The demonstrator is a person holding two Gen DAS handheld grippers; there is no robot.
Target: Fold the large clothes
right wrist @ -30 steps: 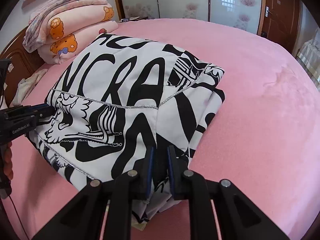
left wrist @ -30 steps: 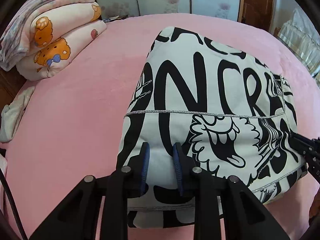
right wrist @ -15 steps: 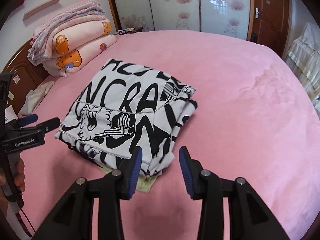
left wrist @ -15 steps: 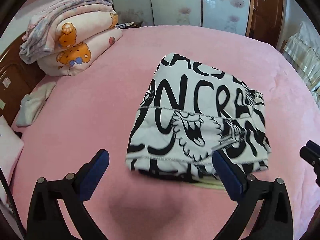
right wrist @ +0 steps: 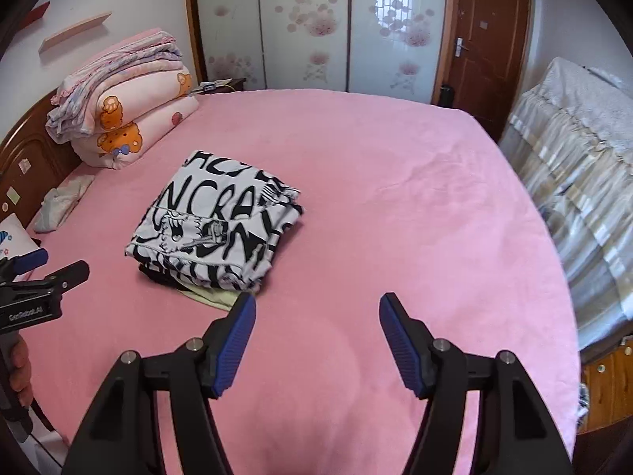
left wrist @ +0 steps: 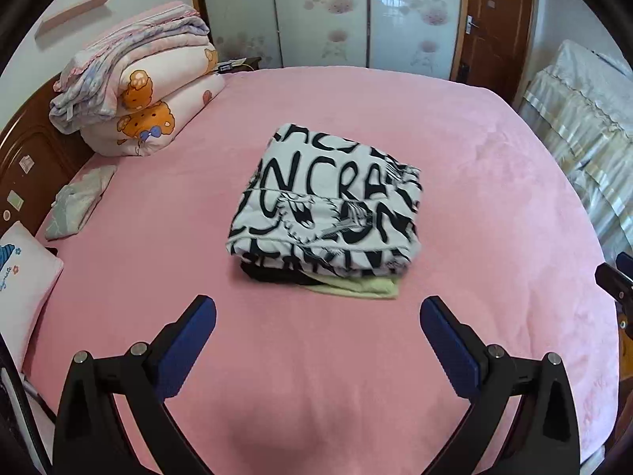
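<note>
The white garment printed with bold black lettering and cartoon figures (left wrist: 328, 202) lies folded into a compact, roughly square stack near the middle of the pink plush bedspread (left wrist: 494, 206), its layers piled one on another with a dark layer and a pale yellow-green cloth edge (left wrist: 360, 288) showing under the near side (the print is slightly blurred in both views). The left gripper (left wrist: 318, 316) hangs above the bedspread on the near side of the stack, angled downward, its blue-padded fingers (left wrist: 198, 318) spread wide with nothing between them but bare pink fabric. The right gripper (right wrist: 316, 312) is likewise clear of the garment, tilted down, its jaws having just been opening and now standing apart with nothing held; its left blue pad (right wrist: 237, 330) appears in the view just in front of the yellow-green edge, though whether it touches cannot be told. In the right wrist view the left gripper shows at the left border with a person's hand (right wrist: 19, 364) on its handle. Around the stack the bedspread lies open on every side, widest toward the right edge of the bed. A pile of folded pink quilts with orange bear prints (left wrist: 138, 91) sits at the far left corner by the brown wooden headboard (left wrist: 23, 158), well apart from the garment, and a small pale cloth (left wrist: 79, 202) lies near the left edge.
</note>
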